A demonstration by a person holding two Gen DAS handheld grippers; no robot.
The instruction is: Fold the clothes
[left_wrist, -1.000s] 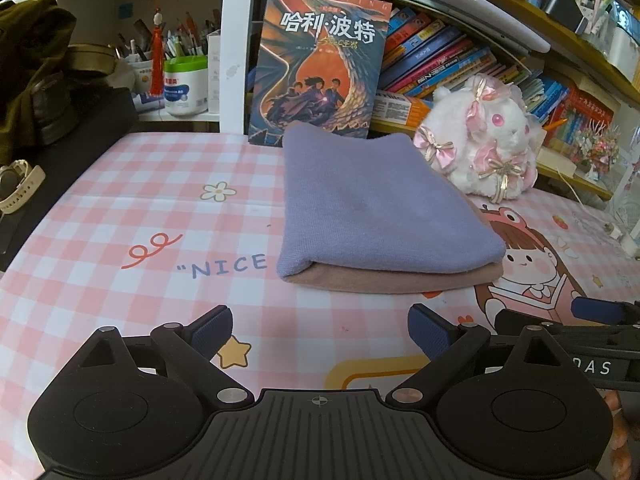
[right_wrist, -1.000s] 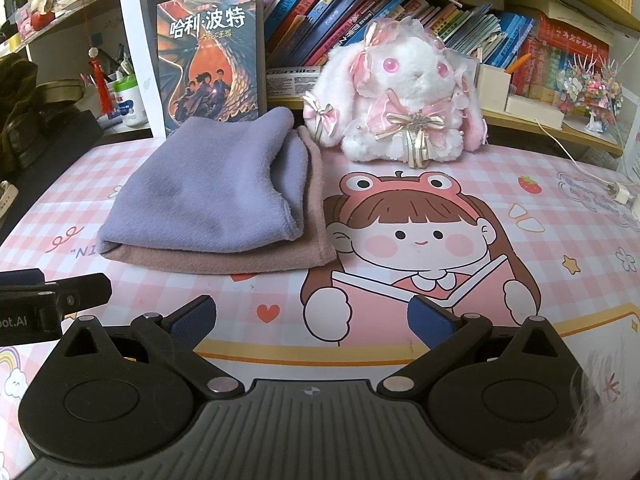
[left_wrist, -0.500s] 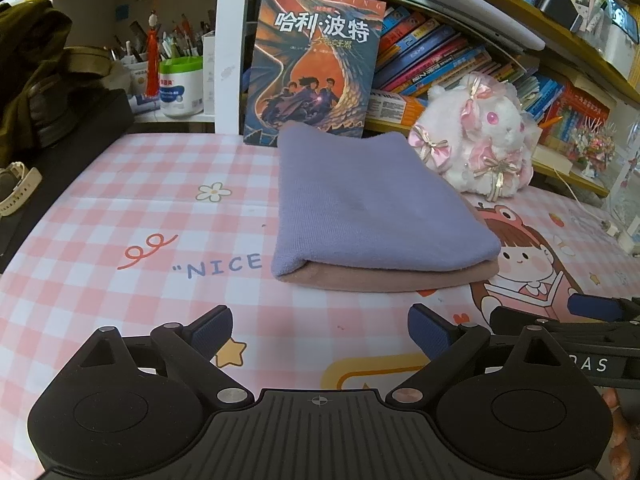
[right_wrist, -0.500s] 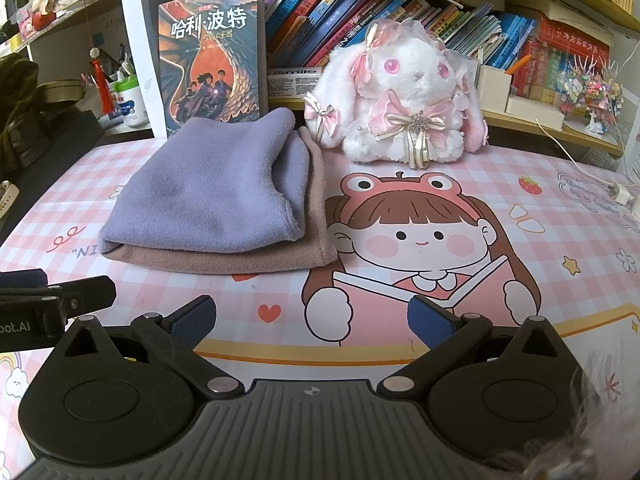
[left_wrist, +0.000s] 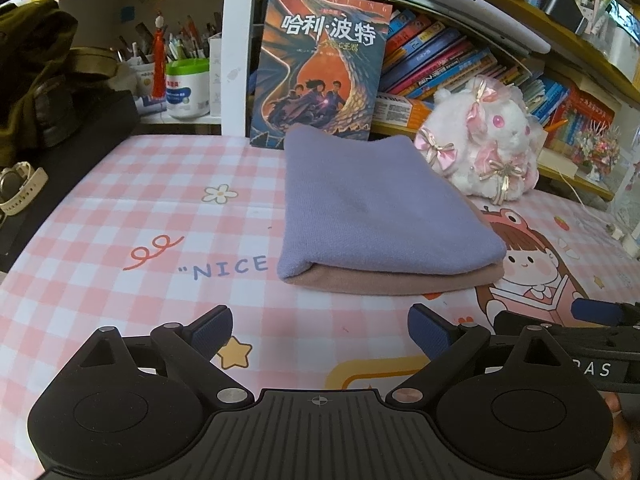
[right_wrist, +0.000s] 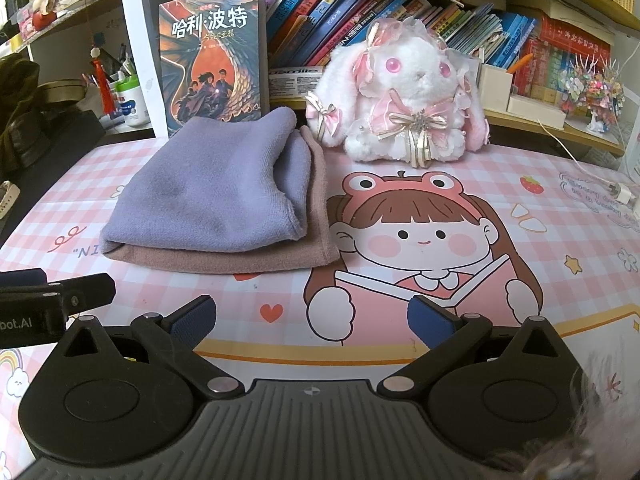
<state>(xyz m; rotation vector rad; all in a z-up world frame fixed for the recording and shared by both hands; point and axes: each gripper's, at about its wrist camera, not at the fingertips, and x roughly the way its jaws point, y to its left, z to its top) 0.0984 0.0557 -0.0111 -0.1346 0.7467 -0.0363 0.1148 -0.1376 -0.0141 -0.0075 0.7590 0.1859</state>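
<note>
A folded lilac cloth (left_wrist: 372, 208) (right_wrist: 216, 196) lies on top of a folded dusty-pink cloth (left_wrist: 384, 282) (right_wrist: 256, 262), stacked on the pink checked mat (left_wrist: 132, 208). My left gripper (left_wrist: 320, 330) is open, hovering near the mat's front edge just short of the stack, with nothing between its fingers. My right gripper (right_wrist: 312, 320) is open too, right of the stack over the cartoon girl print (right_wrist: 416, 236). Each gripper shows at the other view's edge.
A white and pink plush rabbit (right_wrist: 404, 92) sits behind the stack to the right. A large book (left_wrist: 320, 68) stands upright against the shelf behind it. A watch (left_wrist: 16, 188) and dark bag lie left; a cable and plug (right_wrist: 620, 196) lie far right.
Both views shift only slightly; the stack appears marginally lower and farther left in the left wrist view. Both grippers stay open and the cloths lie unmoved.
</note>
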